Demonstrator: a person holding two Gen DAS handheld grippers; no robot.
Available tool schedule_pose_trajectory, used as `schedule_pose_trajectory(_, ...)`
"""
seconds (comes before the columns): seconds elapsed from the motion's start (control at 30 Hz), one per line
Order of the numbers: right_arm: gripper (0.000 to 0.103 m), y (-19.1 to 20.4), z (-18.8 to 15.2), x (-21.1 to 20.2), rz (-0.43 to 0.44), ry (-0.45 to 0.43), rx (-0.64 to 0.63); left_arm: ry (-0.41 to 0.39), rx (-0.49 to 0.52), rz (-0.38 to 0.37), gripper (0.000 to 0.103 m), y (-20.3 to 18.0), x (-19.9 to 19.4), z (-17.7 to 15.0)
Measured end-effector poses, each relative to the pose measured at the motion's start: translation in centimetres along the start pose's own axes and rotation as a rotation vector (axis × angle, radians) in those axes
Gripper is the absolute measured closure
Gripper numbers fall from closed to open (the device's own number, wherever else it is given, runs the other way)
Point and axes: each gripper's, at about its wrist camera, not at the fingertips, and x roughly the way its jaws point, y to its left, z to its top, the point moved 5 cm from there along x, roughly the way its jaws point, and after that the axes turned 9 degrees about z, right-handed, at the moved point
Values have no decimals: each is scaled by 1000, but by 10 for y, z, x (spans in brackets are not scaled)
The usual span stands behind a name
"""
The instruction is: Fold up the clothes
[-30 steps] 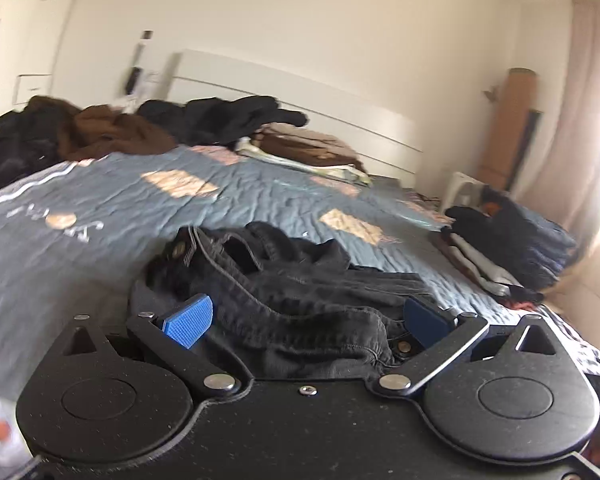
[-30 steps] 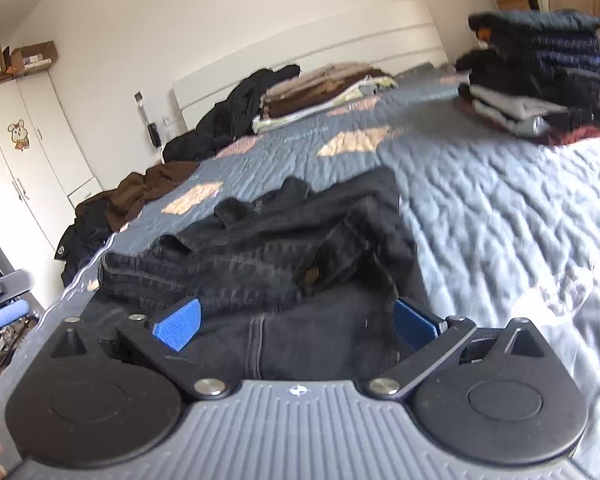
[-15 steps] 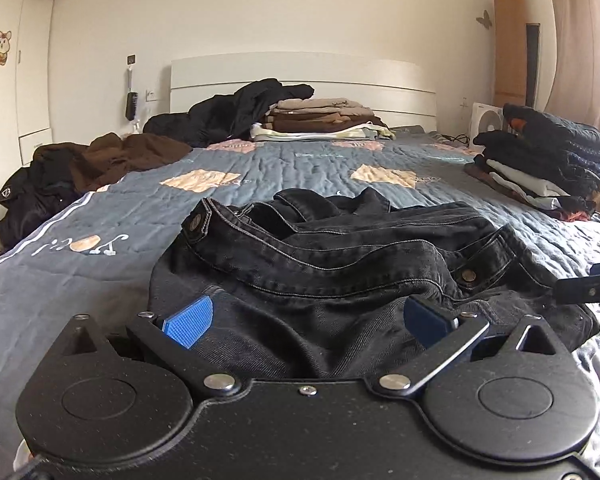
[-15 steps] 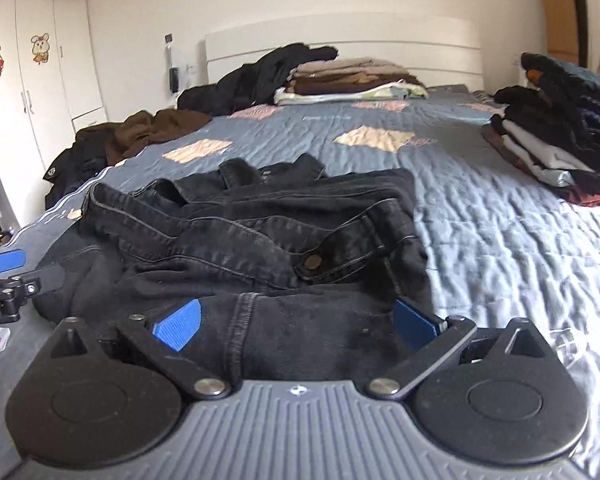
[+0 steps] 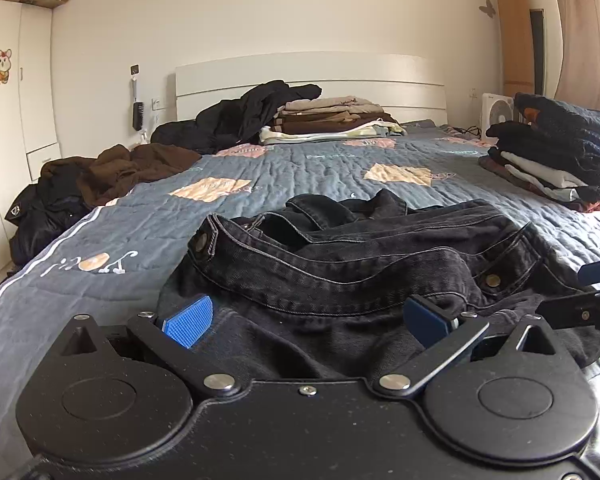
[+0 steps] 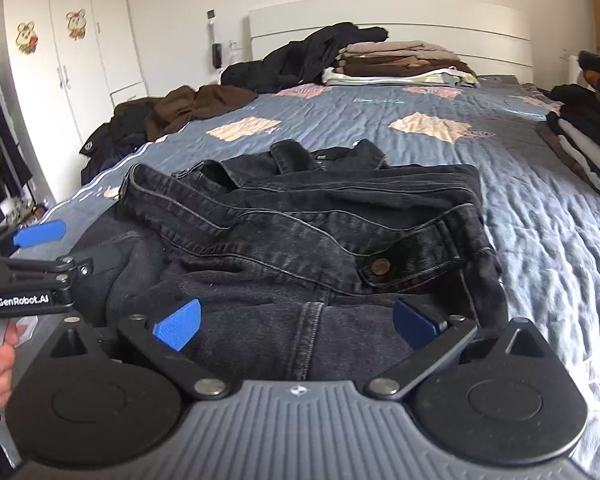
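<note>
1. Since a second ago both views have levelled out and drawn in low at the near edge of the black denim garment [image 5: 364, 276].
2. Left gripper [image 5: 306, 316] and right gripper [image 6: 296, 322] both gape wide, empty, with denim lying between the pads.
3. It sits bunched on the quilt [image 5: 284, 168], just ahead.
4. Risk: closing now could pinch several layers, dragging the heap instead of one hem.
</note>
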Motion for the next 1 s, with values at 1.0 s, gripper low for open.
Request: schedule_pose_trajectory(1.0,1,2,-1,12,45,62,31,-63,52,54,0,11,-25,5)
